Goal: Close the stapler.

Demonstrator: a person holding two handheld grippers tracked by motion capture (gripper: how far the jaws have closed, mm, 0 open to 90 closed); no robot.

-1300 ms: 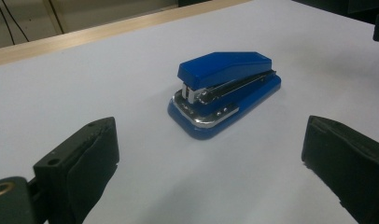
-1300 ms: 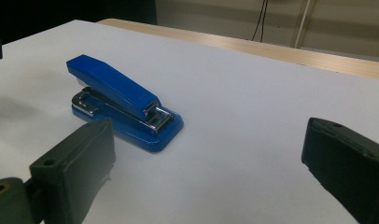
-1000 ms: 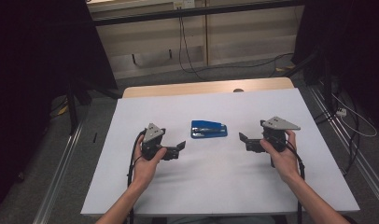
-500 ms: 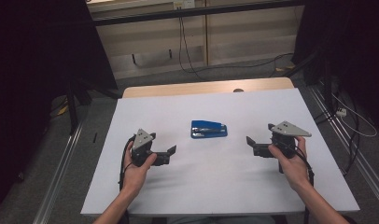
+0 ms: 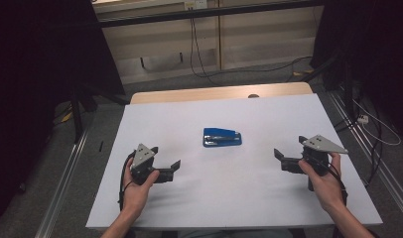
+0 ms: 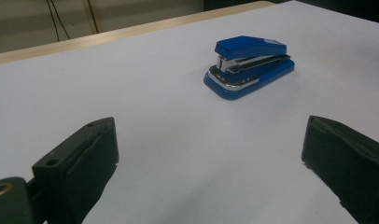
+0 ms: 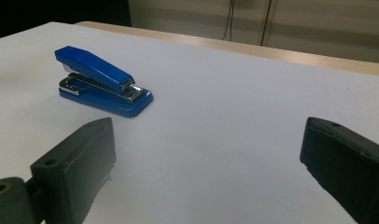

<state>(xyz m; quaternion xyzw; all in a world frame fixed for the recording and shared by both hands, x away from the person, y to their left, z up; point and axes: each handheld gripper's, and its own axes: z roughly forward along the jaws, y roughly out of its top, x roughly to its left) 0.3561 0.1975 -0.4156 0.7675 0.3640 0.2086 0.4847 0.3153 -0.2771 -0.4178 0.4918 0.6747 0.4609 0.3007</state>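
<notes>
A blue stapler [image 5: 222, 137] lies flat on the white table top [image 5: 249, 198], near its middle. My left gripper [image 5: 166, 157] is held low to the stapler's near left, open and empty. In the left gripper view the stapler [image 6: 250, 65] sits ahead and to the right of the wide-apart jaws of the left gripper [image 6: 211, 140]. My right gripper [image 5: 290, 148] is held at the stapler's near right, also open and empty. In the right gripper view the stapler [image 7: 101, 81] lies ahead at the left, beyond the spread jaws of the right gripper [image 7: 208, 135].
A strip of bare wood [image 5: 219, 93] runs along the table's far edge. Beyond it are a floor with cables [image 5: 209, 69] and dark curtains on both sides. Metal rails [image 5: 65, 183] run along the floor beside the table.
Both grippers have drawn back from the stapler toward the near edge, the left one leftward and the right one rightward. Both stayed open. The stapler has not moved.
</notes>
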